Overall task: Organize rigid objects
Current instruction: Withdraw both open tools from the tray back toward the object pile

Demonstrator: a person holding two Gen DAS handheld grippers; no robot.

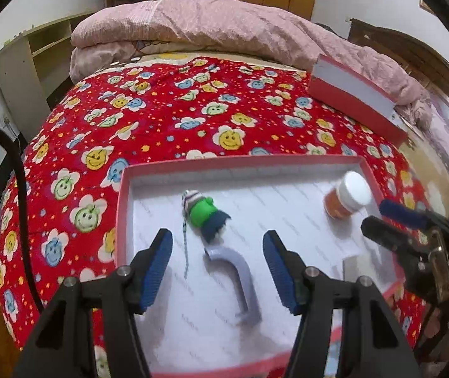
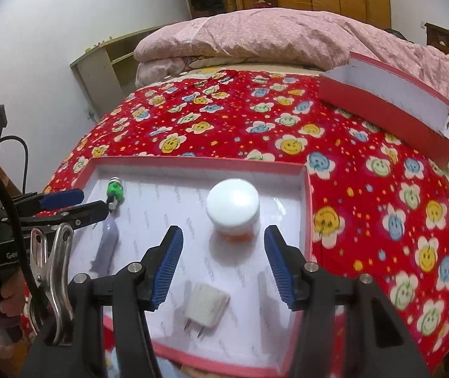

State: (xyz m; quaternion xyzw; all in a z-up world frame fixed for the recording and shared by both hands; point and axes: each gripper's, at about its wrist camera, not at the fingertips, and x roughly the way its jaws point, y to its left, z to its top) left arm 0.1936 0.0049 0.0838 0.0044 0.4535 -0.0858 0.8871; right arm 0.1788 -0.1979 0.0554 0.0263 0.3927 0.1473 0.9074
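A shallow red-rimmed cardboard box with a white floor lies on a red bedspread printed with smiling flowers, and 4 things rest inside it.

The left gripper hangs above the near left part of the box, its 2 blue ribbed pads spread with nothing pinched. Below the gap lies a grey curved plastic hook, blurred and not touched by either pad. Just beyond the hook lies a small doll in a green top and striped cap, with a thin cord trailing towards the near side.

The right gripper hangs above the right part of the box, pads likewise apart and empty. A round jar with a white lid and orange contents stands upright just beyond the gap, free of both pads; only a sliver of orange shows under the lid. Near the gap lies a white plug adapter with 2 metal prongs, its edges smeared by blur.

A second red box part leans at the far right against a pink quilt, its right end cut off by the picture's edge.
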